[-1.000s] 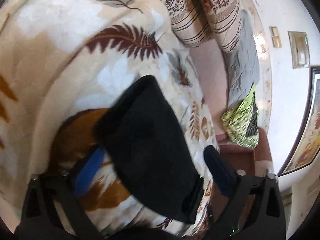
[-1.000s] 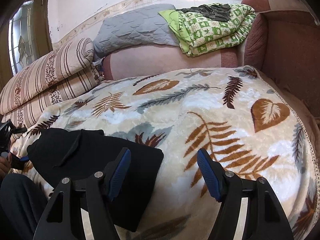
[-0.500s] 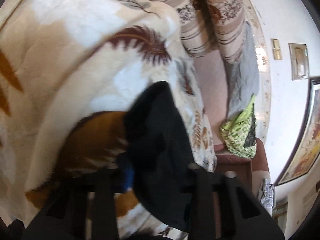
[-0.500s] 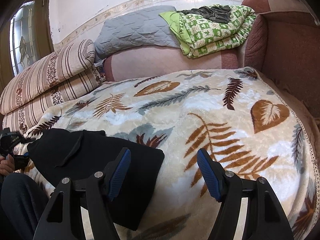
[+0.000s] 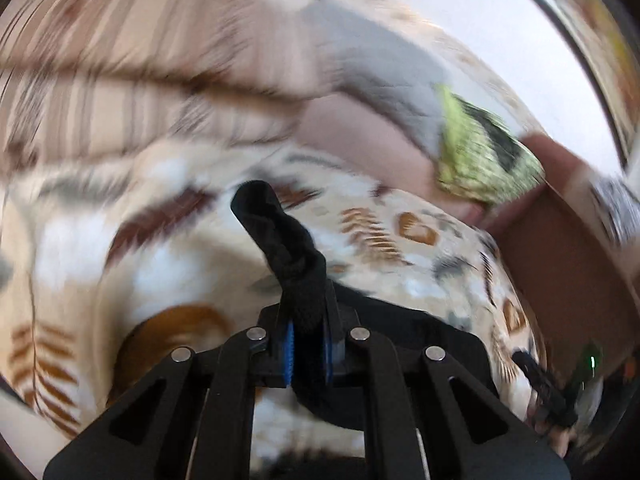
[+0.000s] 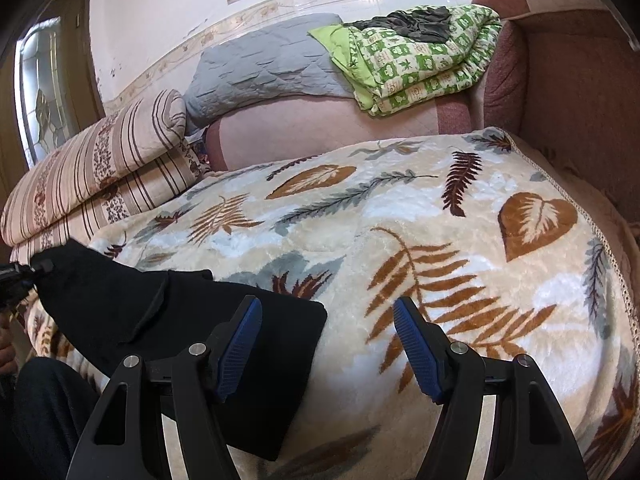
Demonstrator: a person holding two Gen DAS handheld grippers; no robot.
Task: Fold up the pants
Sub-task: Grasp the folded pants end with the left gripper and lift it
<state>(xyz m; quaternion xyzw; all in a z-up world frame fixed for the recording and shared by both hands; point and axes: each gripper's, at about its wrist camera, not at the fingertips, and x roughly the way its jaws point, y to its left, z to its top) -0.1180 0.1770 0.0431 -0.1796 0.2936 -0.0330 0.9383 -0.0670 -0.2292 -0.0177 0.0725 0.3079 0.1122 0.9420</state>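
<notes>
The black pants (image 6: 168, 320) lie folded on the leaf-print blanket (image 6: 400, 240), at its near left part. My left gripper (image 5: 307, 344) is shut on a bunched end of the black pants (image 5: 288, 248), which sticks up between its blue pads; this view is blurred by motion. In the right wrist view that pinched end is lifted at the far left (image 6: 44, 266). My right gripper (image 6: 326, 344) is open and empty, its left finger over the pants' near right corner, its right finger over bare blanket.
Striped folded quilts (image 6: 100, 176) lie at the left. A grey quilt (image 6: 260, 68) and a green patterned one (image 6: 416, 64) lie on the pink sofa back (image 6: 300, 128). A maroon armrest (image 6: 560, 112) stands at the right.
My left gripper has closed on the pants' end and lifted it, swinging fast so its view is blurred. My right gripper has stayed open and still.
</notes>
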